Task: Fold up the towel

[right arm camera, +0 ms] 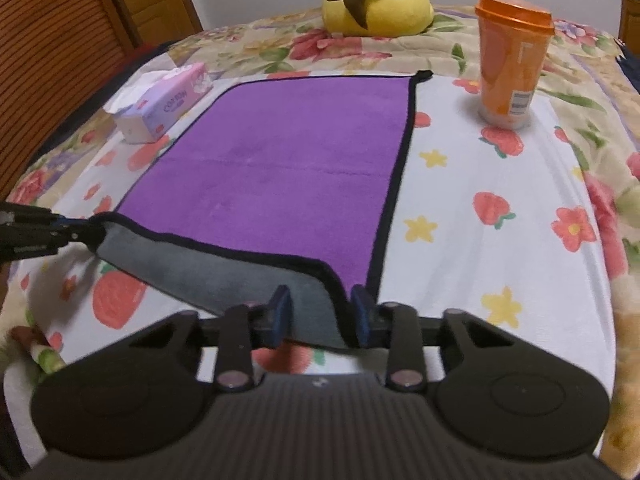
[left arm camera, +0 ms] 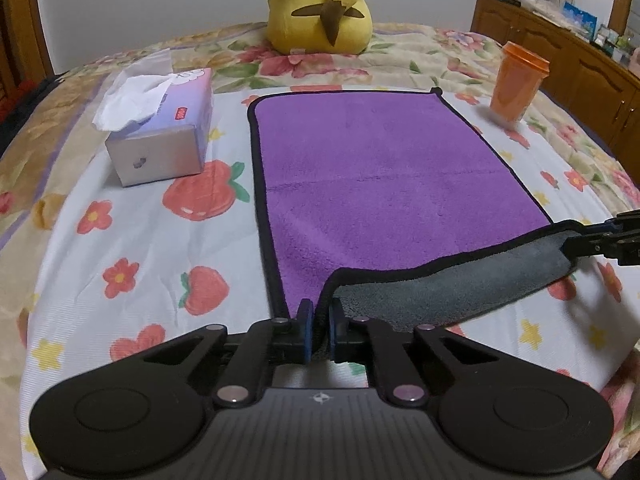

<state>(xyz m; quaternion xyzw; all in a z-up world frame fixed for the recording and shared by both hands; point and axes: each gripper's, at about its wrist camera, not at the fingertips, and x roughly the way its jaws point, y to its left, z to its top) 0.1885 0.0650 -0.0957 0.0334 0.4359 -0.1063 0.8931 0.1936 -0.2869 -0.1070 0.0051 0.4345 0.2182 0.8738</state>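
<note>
Left wrist view: the left tongs (left arm camera: 320, 316) at lower centre are clamped on the near corner of the purple towel (left arm camera: 384, 184), spread mid-frame on the bed (left arm camera: 132, 248); its grey underside is lifted. Right wrist view: the right tongs (right arm camera: 320, 310) appear clamped on the other near corner, the fingers wider apart; orange cup (right arm camera: 510, 60) upper right

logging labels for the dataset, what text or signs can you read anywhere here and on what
Purple and white tissue box: blue word on its side, too blurred to read; small red tag in the left wrist view, unreadable.
Orange lidded plastic cup: barcode label, print too small.
Left gripper: small star-like emblem on its body, no words.
</note>
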